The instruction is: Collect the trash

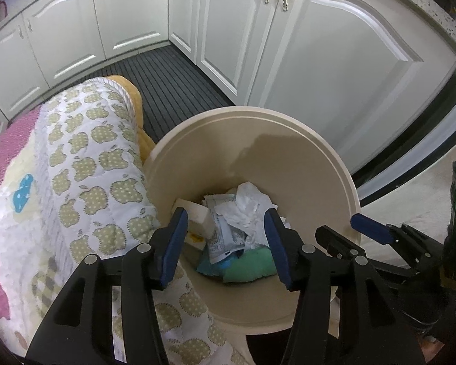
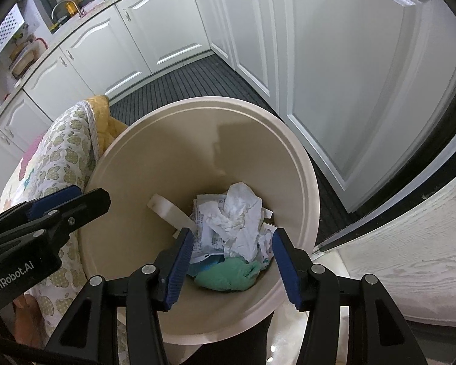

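Note:
A round beige trash bin stands on the floor and also shows in the right wrist view. Inside lie crumpled white paper, printed wrappers, a white block and a green cloth. My left gripper is open and empty above the bin's near rim. My right gripper is open and empty above the bin too. Each gripper shows at the edge of the other's view: the right one, the left one.
A quilted blanket with an apple pattern lies against the bin's left side. White kitchen cabinets stand behind and to the right over a dark ribbed floor mat. A pale wood-grain surface is at the right.

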Tool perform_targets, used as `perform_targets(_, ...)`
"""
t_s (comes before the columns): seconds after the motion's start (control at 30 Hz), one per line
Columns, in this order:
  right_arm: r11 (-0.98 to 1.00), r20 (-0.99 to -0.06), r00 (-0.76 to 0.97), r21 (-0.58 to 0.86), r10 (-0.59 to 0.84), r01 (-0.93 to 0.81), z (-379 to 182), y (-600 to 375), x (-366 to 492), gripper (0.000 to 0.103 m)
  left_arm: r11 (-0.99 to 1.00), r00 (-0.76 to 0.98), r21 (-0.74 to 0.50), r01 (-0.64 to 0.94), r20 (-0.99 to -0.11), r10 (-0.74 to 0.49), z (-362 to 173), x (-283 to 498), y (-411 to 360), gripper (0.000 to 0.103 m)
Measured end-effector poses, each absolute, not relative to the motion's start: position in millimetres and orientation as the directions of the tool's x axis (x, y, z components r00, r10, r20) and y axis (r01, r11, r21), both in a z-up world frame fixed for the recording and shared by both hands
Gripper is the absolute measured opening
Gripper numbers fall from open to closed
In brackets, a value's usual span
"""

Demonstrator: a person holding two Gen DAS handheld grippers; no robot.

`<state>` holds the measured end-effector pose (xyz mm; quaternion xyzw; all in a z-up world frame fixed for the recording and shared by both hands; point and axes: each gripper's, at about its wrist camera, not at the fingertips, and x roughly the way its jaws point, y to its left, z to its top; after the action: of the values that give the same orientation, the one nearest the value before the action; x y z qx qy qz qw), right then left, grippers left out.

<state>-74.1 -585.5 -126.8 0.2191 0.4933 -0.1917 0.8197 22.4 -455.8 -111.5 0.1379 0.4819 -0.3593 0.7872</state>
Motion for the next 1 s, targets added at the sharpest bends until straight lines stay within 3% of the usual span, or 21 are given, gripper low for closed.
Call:
perform_targets(0.63, 0.830, -0.843, 0.507, 0.145, -0.182, 0.539, -83.0, -566.0, -94.9, 0.063, 0.759, 0.402, -0.080, 0.646, -0.810, -0.428, -73.6, 0.2, -405.9, 0.051)
perform_targets(0.77, 0.831, -0.822, 0.530, 0.138, -0.208, 0.539, -69.5, -557.4, -101.3, 0.063, 0.766, 0.440, -0.072, 0.639, -0.783, -0.440, -64.2, -7.8, -394.6, 0.060)
perform_targets(1.0, 0.844, -0.768, 0.583, 0.106, -0.266, 0.525, -39.3, -533.1, -112.9, 0.067, 0.777, 0.516, -0.053, 0.627, -0.719, -0.465, -40.7, -24.3, -368.3, 0.060)
